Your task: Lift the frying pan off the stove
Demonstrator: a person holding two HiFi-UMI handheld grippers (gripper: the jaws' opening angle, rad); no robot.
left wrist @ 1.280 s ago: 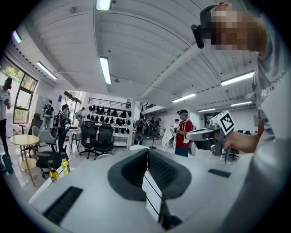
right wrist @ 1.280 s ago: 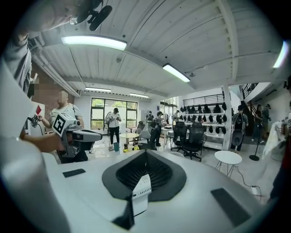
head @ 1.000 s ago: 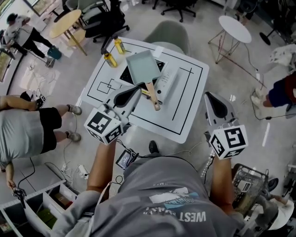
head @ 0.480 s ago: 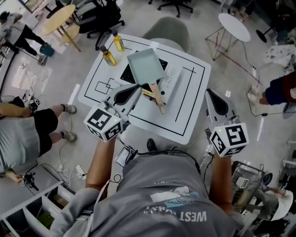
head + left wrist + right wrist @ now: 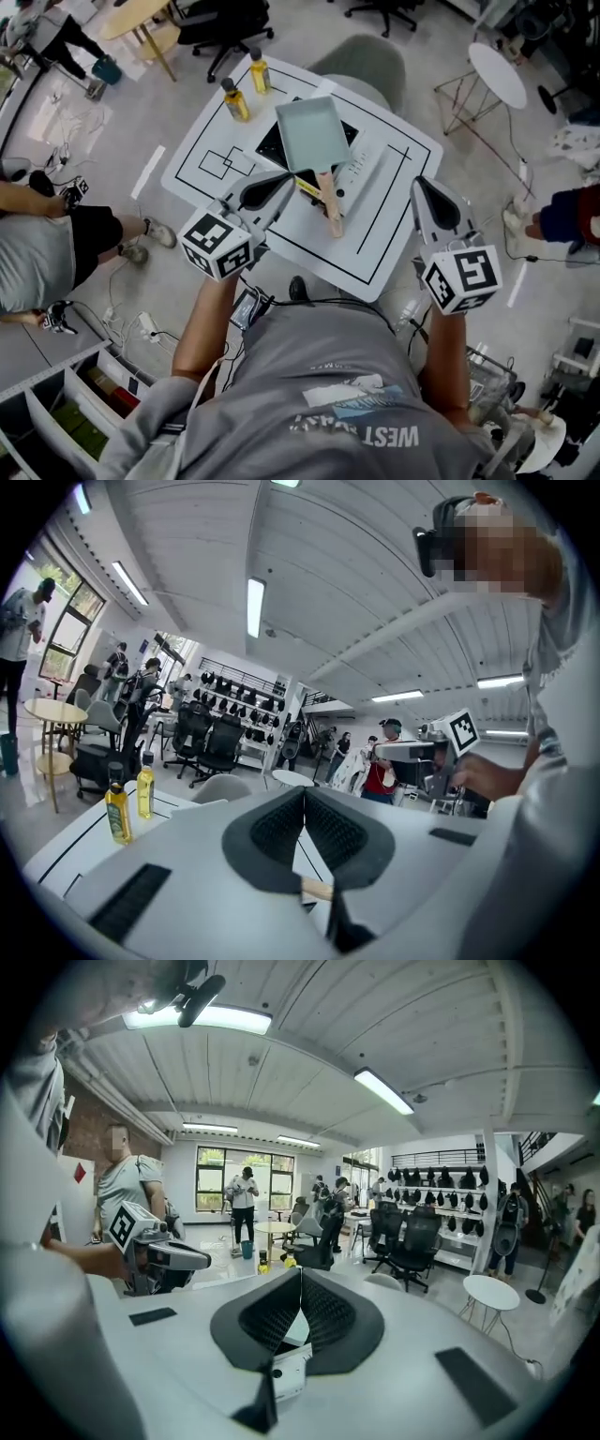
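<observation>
On the stove sits the frying pan, its wooden handle toward the person. Left gripper and right gripper are both clenched, holding nothing.

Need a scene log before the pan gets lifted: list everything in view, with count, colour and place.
table: one, white with black lines, centre of the head view
stove: one, black, on the table's far half
frying pan: one, pale blue-green, rectangular, wooden handle toward the person, on the stove
bottles: two, yellow with dark caps, table's far left corner
chair: one, grey-green, beyond the table
side table: one, white, round, upper right
bystander: one, grey shirt, left edge
left gripper: one, white, shut, empty, beside the pan handle
right gripper: one, white, shut, empty, at the table's right edge
</observation>
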